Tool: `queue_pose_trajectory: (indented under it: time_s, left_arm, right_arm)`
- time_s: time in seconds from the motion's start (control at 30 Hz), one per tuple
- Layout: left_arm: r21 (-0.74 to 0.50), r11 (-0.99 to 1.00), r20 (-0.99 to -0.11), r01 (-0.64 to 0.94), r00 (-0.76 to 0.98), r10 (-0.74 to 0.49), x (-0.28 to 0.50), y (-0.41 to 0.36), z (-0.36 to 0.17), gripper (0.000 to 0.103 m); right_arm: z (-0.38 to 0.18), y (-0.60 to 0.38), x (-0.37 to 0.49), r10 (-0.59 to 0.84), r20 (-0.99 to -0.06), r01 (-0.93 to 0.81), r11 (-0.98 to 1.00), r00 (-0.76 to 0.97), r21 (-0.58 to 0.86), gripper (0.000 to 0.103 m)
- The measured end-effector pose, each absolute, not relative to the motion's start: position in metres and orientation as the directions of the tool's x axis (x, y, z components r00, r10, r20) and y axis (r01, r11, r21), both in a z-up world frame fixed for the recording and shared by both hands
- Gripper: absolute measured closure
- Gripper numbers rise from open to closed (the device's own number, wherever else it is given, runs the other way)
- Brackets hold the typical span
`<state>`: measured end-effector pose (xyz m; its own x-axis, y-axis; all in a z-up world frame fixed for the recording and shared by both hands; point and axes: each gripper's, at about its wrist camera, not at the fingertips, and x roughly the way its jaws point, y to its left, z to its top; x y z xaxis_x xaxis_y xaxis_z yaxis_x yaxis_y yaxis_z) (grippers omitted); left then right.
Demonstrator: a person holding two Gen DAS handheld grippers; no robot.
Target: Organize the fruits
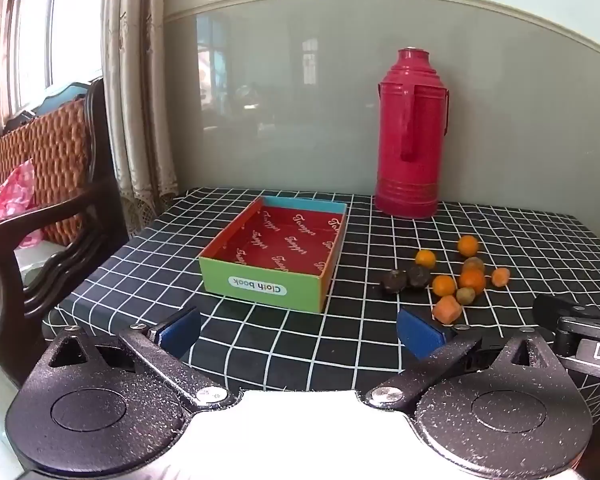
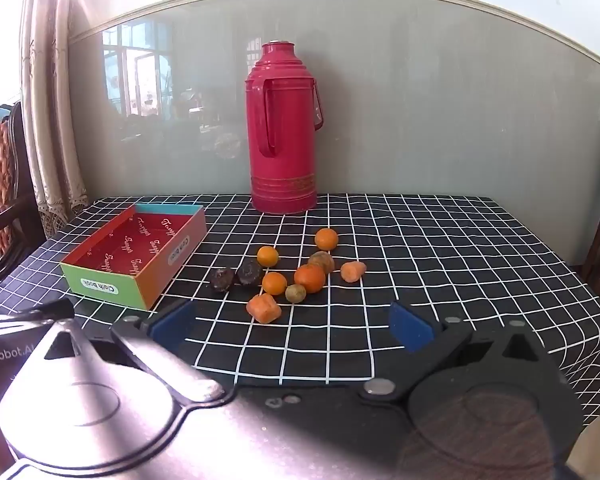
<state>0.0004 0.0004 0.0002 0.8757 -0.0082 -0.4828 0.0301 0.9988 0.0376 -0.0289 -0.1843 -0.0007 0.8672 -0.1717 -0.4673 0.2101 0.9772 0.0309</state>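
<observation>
A shallow cardboard box [image 1: 276, 254] [image 2: 140, 254] with a red inside and a green front stands empty on the checked tablecloth. To its right lies a loose heap of small fruits [image 1: 458, 276] [image 2: 296, 276]: several orange ones, two dark wrinkled ones [image 1: 406, 279] [image 2: 236, 276], a greenish one [image 2: 296, 293] and an orange chunk [image 1: 447, 309] [image 2: 264, 308] nearest me. My left gripper [image 1: 298, 338] is open, hovering short of the box's front. My right gripper [image 2: 292, 330] is open too, just in front of the fruit heap. Nothing is between either pair of fingers.
A tall red thermos flask [image 1: 410, 136] [image 2: 284, 132] stands at the back by the wall. A dark wooden chair [image 1: 40, 220] with a woven back sits left of the table, beside a curtain [image 1: 136, 92]. The right gripper's body [image 1: 580, 340] shows at the left view's right edge.
</observation>
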Motion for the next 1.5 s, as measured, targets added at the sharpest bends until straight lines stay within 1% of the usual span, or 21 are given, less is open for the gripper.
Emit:
queue_pose_trajectory:
  time_s: [0.2, 0.6, 1.5]
  left_arm:
    - [0.031, 0.999, -0.489, 0.036, 0.872, -0.016, 0.005, 0.003, 0.000, 0.000]
    - [0.060, 0.997, -0.476, 0.052, 0.879, -0.017, -0.002, -0.008, 0.000, 0.000]
    - [0.049, 0.998, -0.475, 0.039, 0.880, -0.011, -0.002, -0.002, -0.003, 0.000]
  right_arm:
    - [-0.002, -0.182, -0.030, -0.174, -0.470, 0.207, 0.978, 0.865, 0.019, 0.006]
    - [-0.003, -0.184, -0.029, -0.164, -0.483, 0.202, 0.979, 0.860, 0.028, 0.006]
    - [-0.007, -0.182, -0.027, -0.165, -0.492, 0.196, 0.981, 0.855, 0.010, 0.006]
